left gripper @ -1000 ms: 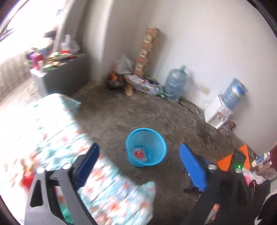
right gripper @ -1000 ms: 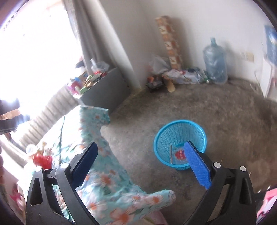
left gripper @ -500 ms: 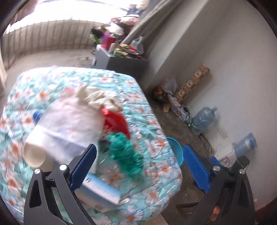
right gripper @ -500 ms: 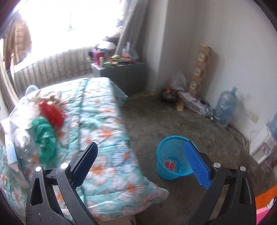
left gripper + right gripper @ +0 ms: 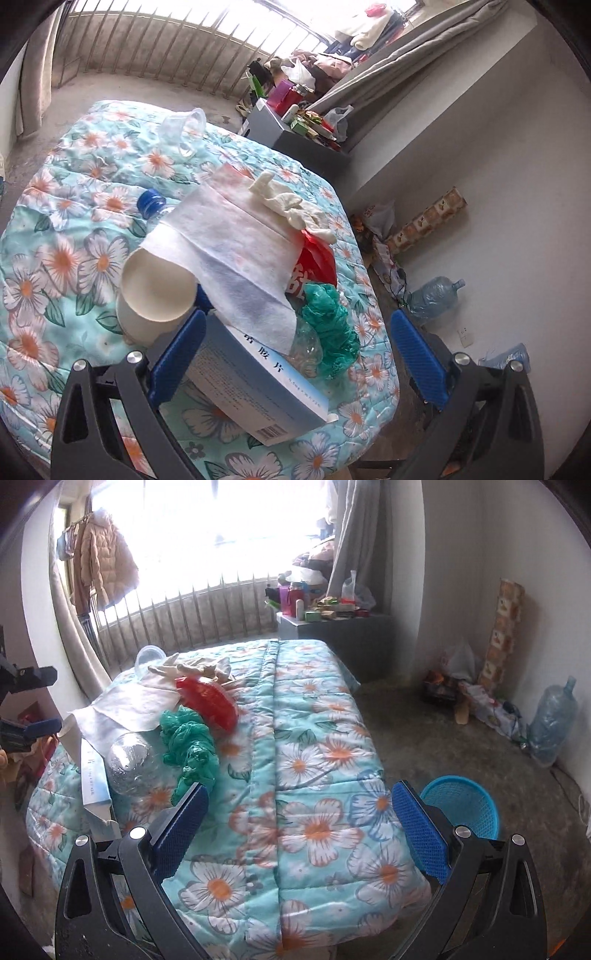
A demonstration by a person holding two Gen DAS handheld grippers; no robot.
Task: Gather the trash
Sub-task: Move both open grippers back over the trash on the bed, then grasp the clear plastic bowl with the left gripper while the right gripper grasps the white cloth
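Observation:
A heap of trash lies on the floral quilt (image 5: 74,236): a white paper cup (image 5: 155,291), a white wipe (image 5: 236,254), a blue-and-white box (image 5: 255,387), a green plastic bag (image 5: 328,325), a red wrapper (image 5: 314,266), pale gloves (image 5: 291,206) and a blue-capped bottle (image 5: 151,203). My left gripper (image 5: 295,358) is open right over the box. My right gripper (image 5: 299,834) hovers open above the quilt's (image 5: 314,738) near end, with the green bag (image 5: 192,746) and red wrapper (image 5: 210,701) to its left. The blue basket (image 5: 465,805) stands on the floor at the right.
A clear plastic cup (image 5: 184,129) lies at the quilt's far end. A grey cabinet (image 5: 332,642) loaded with clutter stands by the curtain. A big water jug (image 5: 550,727) and bags sit along the right wall. Bare concrete floor (image 5: 424,731) lies between bed and wall.
Both views have swung from the floor and blue basket onto the bed. My left gripper has closed in on the trash heap; both stay open and empty.

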